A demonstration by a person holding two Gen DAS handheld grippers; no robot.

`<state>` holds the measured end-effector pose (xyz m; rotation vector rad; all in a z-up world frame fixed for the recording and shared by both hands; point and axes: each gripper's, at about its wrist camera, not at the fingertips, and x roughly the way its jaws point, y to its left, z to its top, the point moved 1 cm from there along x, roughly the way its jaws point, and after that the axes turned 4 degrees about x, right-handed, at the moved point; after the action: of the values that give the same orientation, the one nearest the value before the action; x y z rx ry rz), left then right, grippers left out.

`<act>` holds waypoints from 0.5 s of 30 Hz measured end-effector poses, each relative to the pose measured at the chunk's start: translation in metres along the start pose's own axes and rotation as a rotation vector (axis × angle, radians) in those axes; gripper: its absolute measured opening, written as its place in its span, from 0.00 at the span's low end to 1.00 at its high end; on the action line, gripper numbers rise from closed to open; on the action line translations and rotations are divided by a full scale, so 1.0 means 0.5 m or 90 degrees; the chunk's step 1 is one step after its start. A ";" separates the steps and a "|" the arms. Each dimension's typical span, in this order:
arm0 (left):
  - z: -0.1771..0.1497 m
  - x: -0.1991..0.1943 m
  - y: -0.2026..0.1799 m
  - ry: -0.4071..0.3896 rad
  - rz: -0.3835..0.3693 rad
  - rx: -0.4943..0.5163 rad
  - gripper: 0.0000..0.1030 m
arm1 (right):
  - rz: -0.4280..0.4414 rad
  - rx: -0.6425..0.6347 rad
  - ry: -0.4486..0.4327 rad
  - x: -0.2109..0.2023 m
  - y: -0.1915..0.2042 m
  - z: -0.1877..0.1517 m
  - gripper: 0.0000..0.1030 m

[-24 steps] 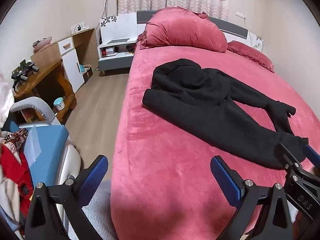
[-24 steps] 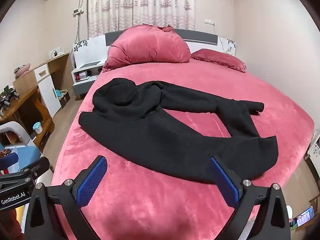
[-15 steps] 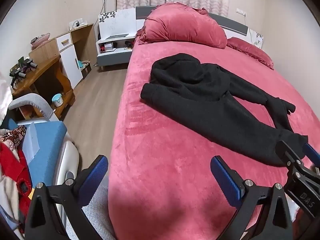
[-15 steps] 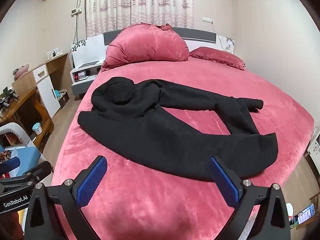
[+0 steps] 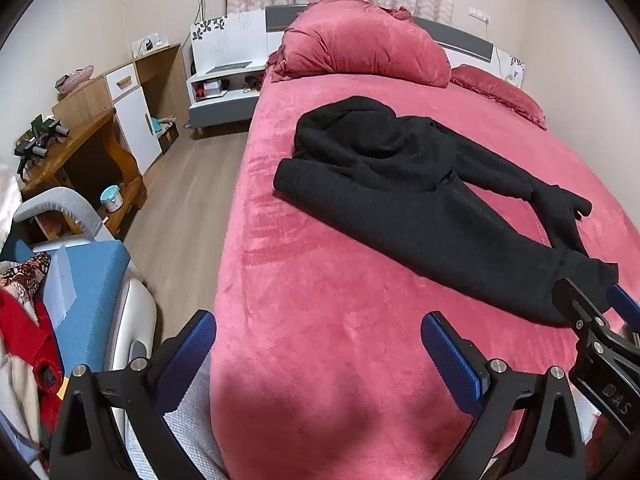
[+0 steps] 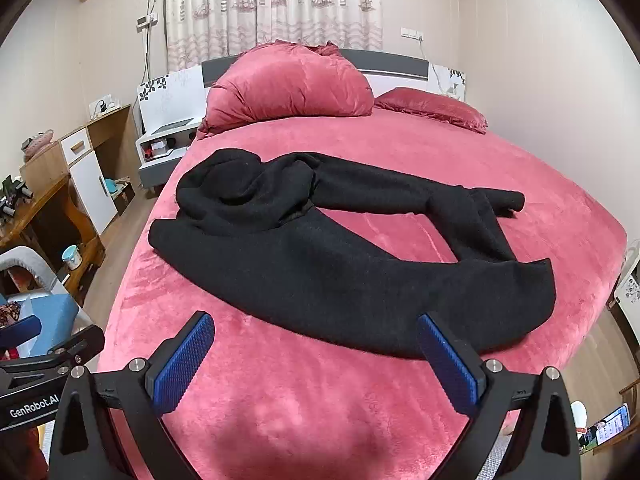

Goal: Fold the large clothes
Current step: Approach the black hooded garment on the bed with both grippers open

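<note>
With my left gripper (image 5: 318, 350) and right gripper (image 6: 314, 354) both spread wide and empty, I judge the black coat (image 6: 340, 256), sprawled mid-frame across the red bed (image 6: 304, 400), soft, heavy and floppy, best pinched at its near hem.

Both views are taken from above the foot end of a bed (image 5: 320, 340) covered in pink plush, and are aimed up its length toward the headboard (image 6: 384, 66) and the curtains (image 6: 276, 4). The left wrist view is set over the bed's left foot corner, so that the wooden floor (image 5: 188, 200), a desk (image 5: 76, 152) and a bedside cabinet (image 5: 224, 92) are taken in at the left. The right wrist view is set further to the right, nearly centred on the mattress. A black garment (image 5: 420, 200) (image 6: 340, 264), the large pillow (image 5: 360, 52) (image 6: 288, 84) and the cabinet are shared by both. Each camera's neighbour is caught at the frame edge: the right gripper (image 5: 596, 308) in the left view, the left gripper (image 6: 52, 344) in the right view.
</note>
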<state>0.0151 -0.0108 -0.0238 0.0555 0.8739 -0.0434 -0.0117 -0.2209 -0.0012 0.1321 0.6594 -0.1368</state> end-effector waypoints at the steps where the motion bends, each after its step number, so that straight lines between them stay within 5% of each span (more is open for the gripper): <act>1: 0.000 0.002 -0.001 0.001 0.000 0.001 1.00 | 0.002 0.001 0.000 0.001 -0.001 0.000 1.00; 15: 0.007 0.022 -0.021 0.022 0.003 0.012 1.00 | 0.003 0.008 0.010 0.016 -0.013 0.001 1.00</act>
<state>0.0241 -0.0218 -0.0304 0.0753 0.9081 -0.0468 -0.0063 -0.2281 -0.0063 0.1470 0.6742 -0.1351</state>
